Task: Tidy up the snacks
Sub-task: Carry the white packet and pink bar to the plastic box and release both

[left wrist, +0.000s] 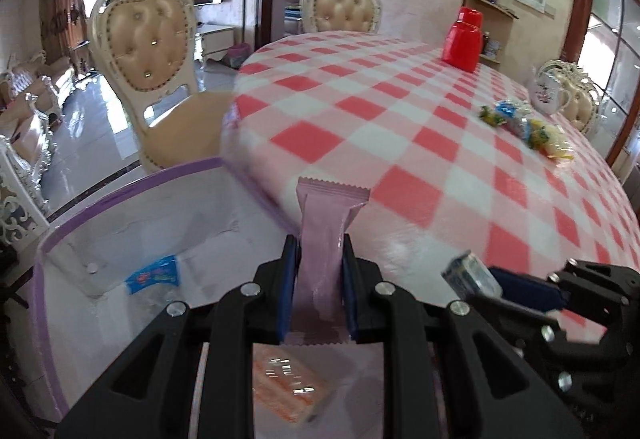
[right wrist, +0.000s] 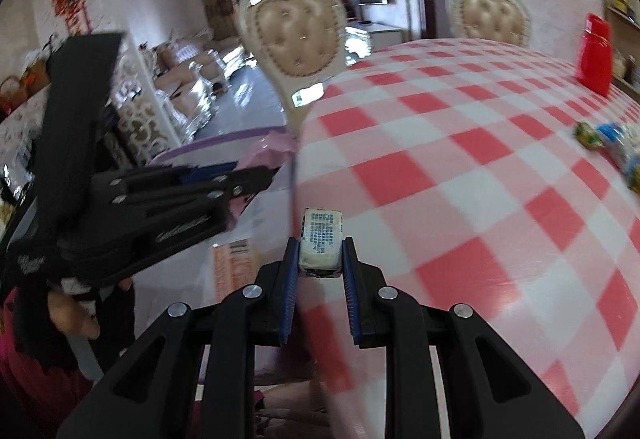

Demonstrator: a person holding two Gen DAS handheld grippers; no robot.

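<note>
- The left gripper [left wrist: 319,259] is closed on a pink wrapper [left wrist: 326,235]; its long axis runs straight out along the fingers, the crimped end leading.
- The clear bin [left wrist: 120,191] with the purple rim lies directly below and to the left of those jaws; an orange packet [left wrist: 290,385] and a blue packet [left wrist: 154,275] already lie inside.
- The right gripper [right wrist: 320,259] pinches a small white wrapped candy [right wrist: 322,241] across its short sides, over the checked tablecloth [right wrist: 460,179].
- From the right jaws the bin rim [right wrist: 224,145] lies to the left, past the left gripper, so the left hand looks nearer to drop first.
- More loose candies [left wrist: 524,127] wait well apart on the far right.
</note>
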